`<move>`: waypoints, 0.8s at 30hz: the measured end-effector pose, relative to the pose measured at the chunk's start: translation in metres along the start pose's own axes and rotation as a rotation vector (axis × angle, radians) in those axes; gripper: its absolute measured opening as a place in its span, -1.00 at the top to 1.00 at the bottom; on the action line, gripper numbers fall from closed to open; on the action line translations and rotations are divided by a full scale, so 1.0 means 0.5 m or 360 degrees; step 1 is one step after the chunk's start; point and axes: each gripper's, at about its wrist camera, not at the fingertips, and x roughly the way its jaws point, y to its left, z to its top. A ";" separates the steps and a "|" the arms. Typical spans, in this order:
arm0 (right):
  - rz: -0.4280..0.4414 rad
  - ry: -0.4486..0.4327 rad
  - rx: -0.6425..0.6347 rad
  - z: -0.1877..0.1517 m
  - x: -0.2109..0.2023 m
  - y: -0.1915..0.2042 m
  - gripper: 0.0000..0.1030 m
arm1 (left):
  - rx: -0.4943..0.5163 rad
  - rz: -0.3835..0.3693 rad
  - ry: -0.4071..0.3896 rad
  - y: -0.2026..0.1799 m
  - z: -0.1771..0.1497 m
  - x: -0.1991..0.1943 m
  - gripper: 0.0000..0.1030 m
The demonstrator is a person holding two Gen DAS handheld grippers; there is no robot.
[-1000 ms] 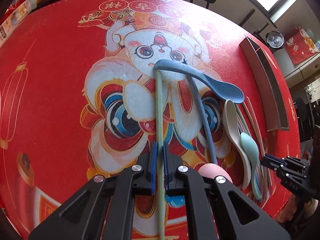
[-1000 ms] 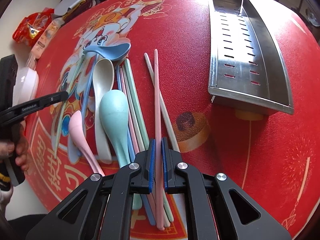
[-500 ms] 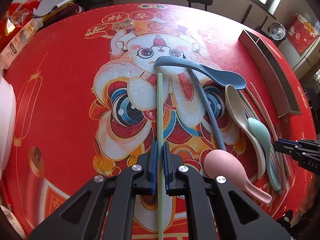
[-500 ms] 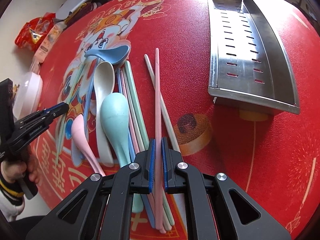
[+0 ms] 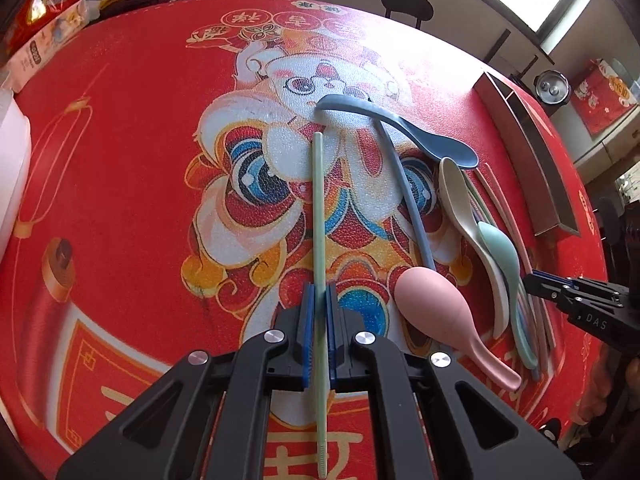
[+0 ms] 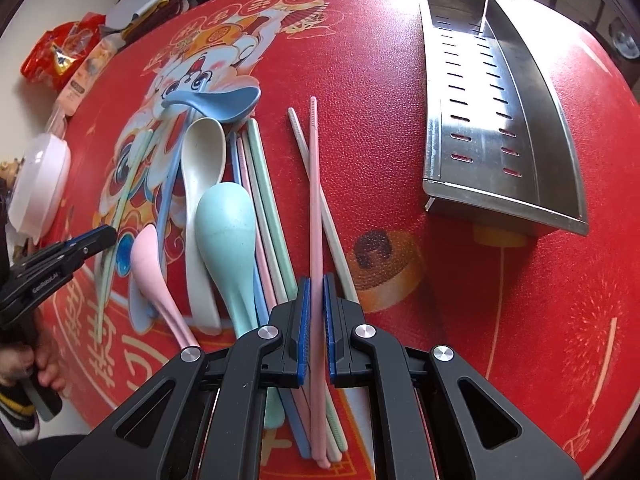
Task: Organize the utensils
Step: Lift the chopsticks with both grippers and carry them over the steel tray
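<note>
My left gripper [image 5: 319, 292] is shut on a pale green chopstick [image 5: 318, 208] that points away across the red mat. To its right lie a blue spoon [image 5: 400, 128], a blue chopstick [image 5: 410, 204], a pink spoon [image 5: 436, 304], a cream spoon [image 5: 456, 196] and a teal spoon [image 5: 500, 248]. My right gripper [image 6: 316, 284] is shut on a pink chopstick [image 6: 315, 184], which crosses a cream chopstick [image 6: 332, 232]. Left of it lie several chopsticks [image 6: 260, 200] beside the teal spoon [image 6: 228, 232]. The steel utensil tray [image 6: 560, 152] stands at the right.
The red printed table mat [image 5: 132, 184] covers the table. A white container [image 6: 38, 184] and snack packets [image 6: 64, 52] sit at its left edge. A hand [image 6: 28, 364] holds the left gripper [image 6: 80, 244]. A chair [image 5: 406, 2] and a pot [image 5: 552, 88] stand beyond the table.
The left gripper has drawn the green chopstick back toward the near edge, so its tip now lies clear of the blue spoon's handle. The right gripper and pink chopstick have stayed put.
</note>
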 end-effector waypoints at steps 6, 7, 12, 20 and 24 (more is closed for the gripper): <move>-0.0027 -0.0012 -0.0019 0.005 0.003 0.005 0.87 | 0.0020 0.0013 -0.0014 -0.008 -0.009 -0.001 0.89; -0.0029 -0.0017 -0.0023 0.005 0.003 0.006 0.87 | 0.0028 0.0029 -0.0024 -0.011 -0.011 -0.001 0.89; -0.0041 -0.0045 -0.0035 0.003 0.003 0.009 0.87 | 0.0096 0.0093 -0.0076 -0.025 -0.021 -0.001 0.88; 0.0001 -0.0082 -0.0038 0.000 -0.014 0.013 0.88 | 0.0012 0.0010 -0.0084 -0.010 -0.021 -0.022 0.89; 0.0058 -0.0115 -0.0011 0.003 -0.039 0.013 0.88 | -0.0064 -0.0066 -0.0102 -0.002 -0.011 -0.056 0.89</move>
